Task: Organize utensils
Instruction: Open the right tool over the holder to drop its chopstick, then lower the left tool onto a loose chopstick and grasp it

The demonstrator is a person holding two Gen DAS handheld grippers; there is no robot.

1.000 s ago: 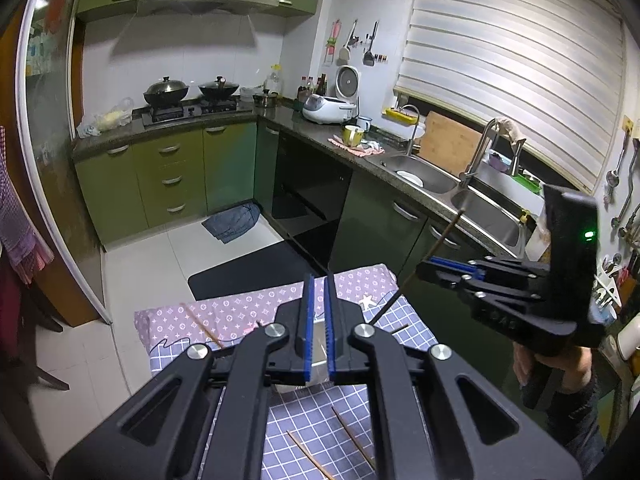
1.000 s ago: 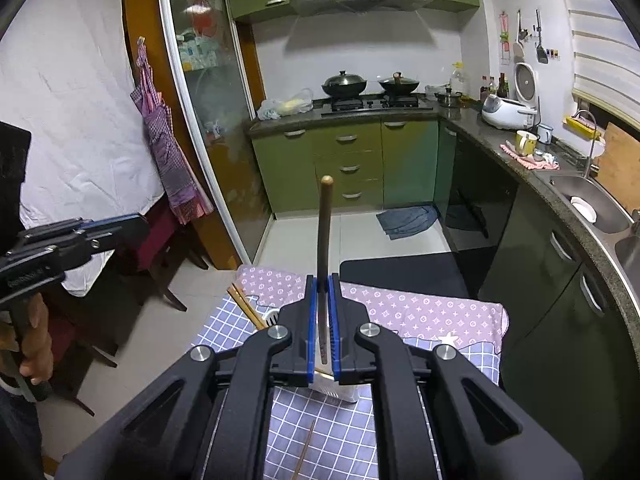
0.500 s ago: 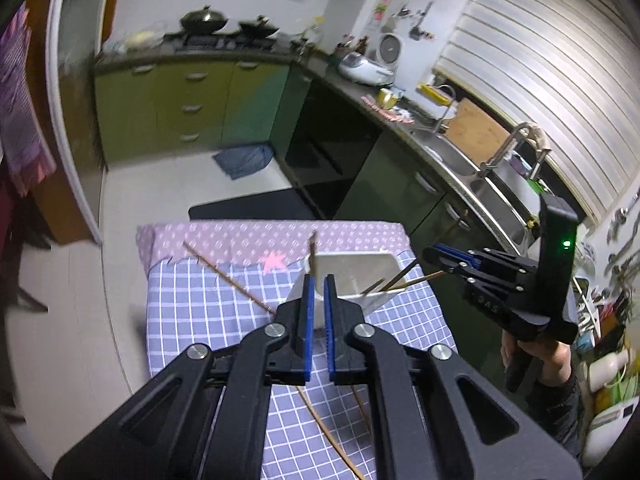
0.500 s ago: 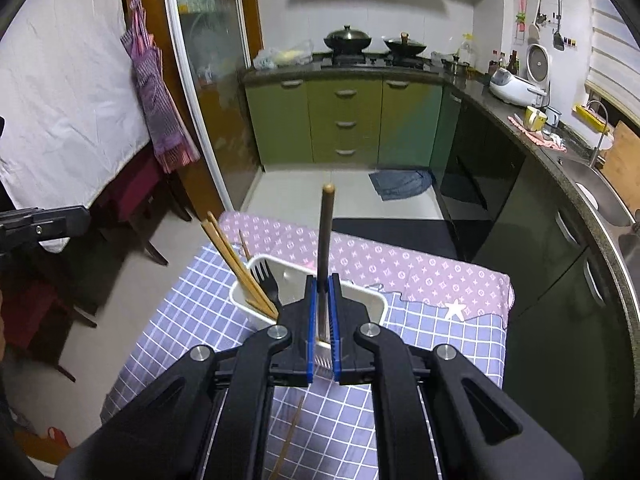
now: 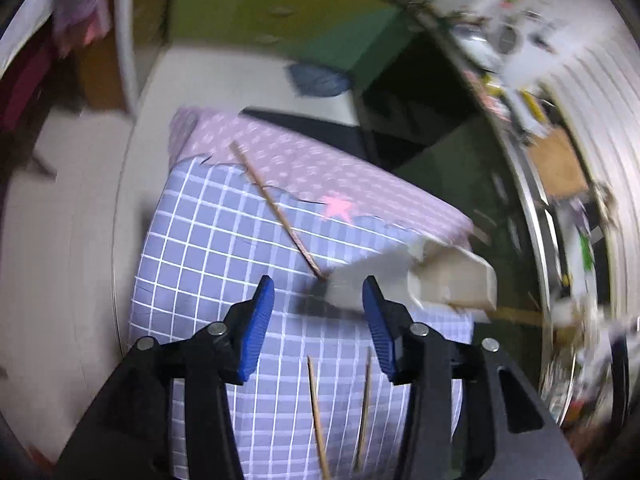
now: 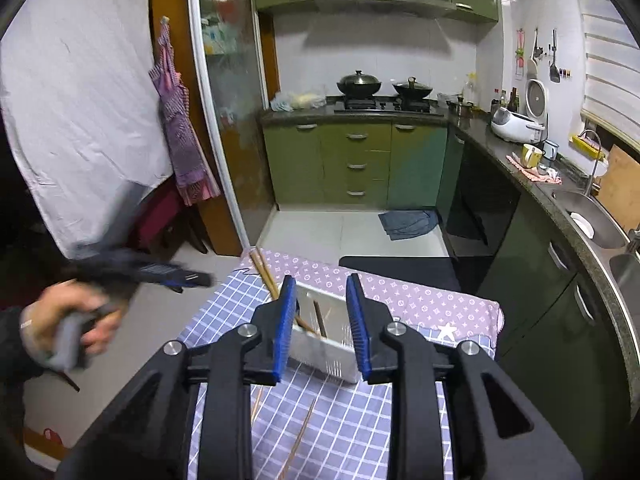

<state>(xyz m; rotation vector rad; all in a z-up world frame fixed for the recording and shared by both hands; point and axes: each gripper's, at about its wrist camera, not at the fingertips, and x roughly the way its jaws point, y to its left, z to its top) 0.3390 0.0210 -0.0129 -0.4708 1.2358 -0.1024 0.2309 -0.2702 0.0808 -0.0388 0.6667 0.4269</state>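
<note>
A white utensil basket point(image 6: 320, 342) stands on the checked tablecloth point(image 6: 344, 416), with wooden chopsticks point(image 6: 320, 318) leaning in it. My right gripper point(image 6: 322, 326) is open and empty just above the basket. My left gripper point(image 5: 318, 322) is open and empty over the cloth, near the basket's left end point(image 5: 448, 284). One long chopstick point(image 5: 276, 210) lies on the cloth ahead of it. Two more chopsticks point(image 5: 318, 412) lie below its fingers. The left wrist view is blurred. The left gripper also shows at the left of the right wrist view point(image 6: 160, 272), blurred.
The small table ends at a lilac border point(image 6: 400, 300), with floor tiles point(image 6: 344, 236) and a dark mat point(image 6: 396, 266) beyond. Green cabinets point(image 6: 356, 164) and a counter with a sink point(image 6: 596, 224) run along the back and right. A chair point(image 6: 160, 216) stands left.
My right gripper has opened and let go of the wooden-handled utensil over the basket. My left gripper has opened and swung down fast toward the cloth and its chopsticks.
</note>
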